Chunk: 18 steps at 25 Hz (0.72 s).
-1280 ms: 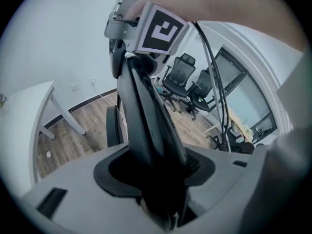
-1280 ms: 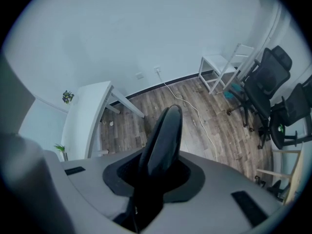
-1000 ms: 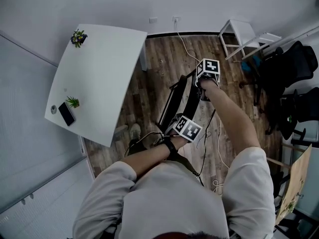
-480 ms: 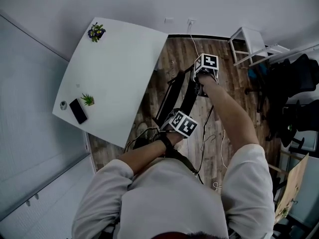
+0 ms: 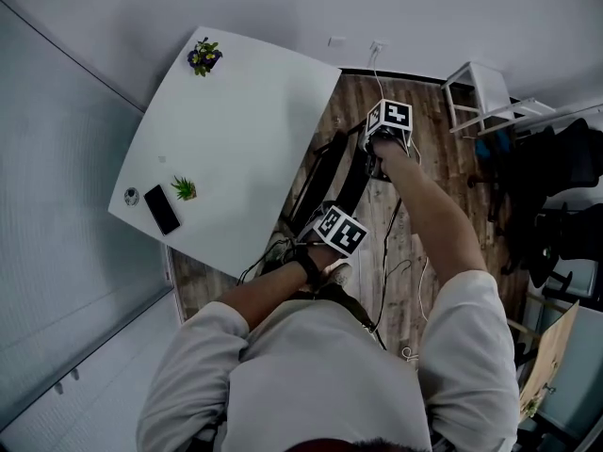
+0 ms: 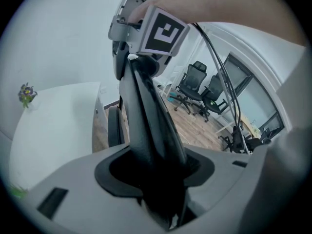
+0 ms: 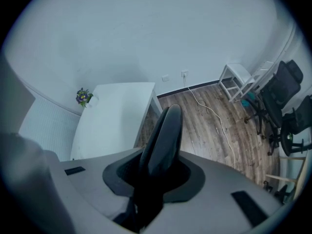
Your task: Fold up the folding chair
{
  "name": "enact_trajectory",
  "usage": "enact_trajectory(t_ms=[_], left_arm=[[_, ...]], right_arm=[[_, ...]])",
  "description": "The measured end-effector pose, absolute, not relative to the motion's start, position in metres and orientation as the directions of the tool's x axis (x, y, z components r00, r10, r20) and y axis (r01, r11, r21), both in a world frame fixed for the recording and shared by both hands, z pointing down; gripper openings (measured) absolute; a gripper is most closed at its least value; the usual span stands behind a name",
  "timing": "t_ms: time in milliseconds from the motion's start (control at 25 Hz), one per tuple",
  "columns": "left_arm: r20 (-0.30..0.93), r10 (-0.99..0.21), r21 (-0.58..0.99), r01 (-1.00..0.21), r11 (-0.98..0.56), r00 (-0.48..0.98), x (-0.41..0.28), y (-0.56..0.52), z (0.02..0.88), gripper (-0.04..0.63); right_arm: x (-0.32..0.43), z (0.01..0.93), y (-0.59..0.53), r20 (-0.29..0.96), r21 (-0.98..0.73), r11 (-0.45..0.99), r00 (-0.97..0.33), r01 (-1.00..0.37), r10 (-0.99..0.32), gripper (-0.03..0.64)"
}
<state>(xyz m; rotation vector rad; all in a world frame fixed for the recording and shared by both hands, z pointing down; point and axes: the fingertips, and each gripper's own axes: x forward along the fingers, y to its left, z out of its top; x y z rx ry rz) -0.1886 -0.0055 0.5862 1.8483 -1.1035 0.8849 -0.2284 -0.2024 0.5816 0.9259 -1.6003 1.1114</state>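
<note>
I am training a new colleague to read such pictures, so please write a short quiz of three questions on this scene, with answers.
1. True or false: the flat black smartphone lies on the white table.
2. What is the left hand-held gripper shut on? A) a white cable B) the black folding chair C) nothing
3. What colour are the flowers of the small potted plant at the table's corner by the wall?
Key: 1 true; 2 B; 3 purple.
</note>
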Motion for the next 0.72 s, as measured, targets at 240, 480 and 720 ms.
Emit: enact_trajectory(t_ms=[240, 480, 720], left_arm=[[0.854, -0.355, 0.278, -0.910, -0.309, 0.381, -0.214, -0.009, 0.592, 0.209], [0.844, -0.363, 0.299, -0.909, -0.291, 0.394, -0.234, -0.017, 0.593, 0.207], [0.840, -0.364, 0.319, -0.908, -0.270, 0.403, -0.252, -0.027, 0.590, 0.207]], right_arm=[[-0.252, 0.587, -0.205, 0.965, -0.228, 0.300, -0.257, -0.926, -0.059, 0.114], [-0.275, 0.591, -0.213, 0.968, -0.217, 0.313, -0.245, -0.925, -0.052, 0.115], [-0.297, 0.591, -0.223, 0.970, -0.212, 0.325, -0.239, -0.921, -0.045, 0.118]])
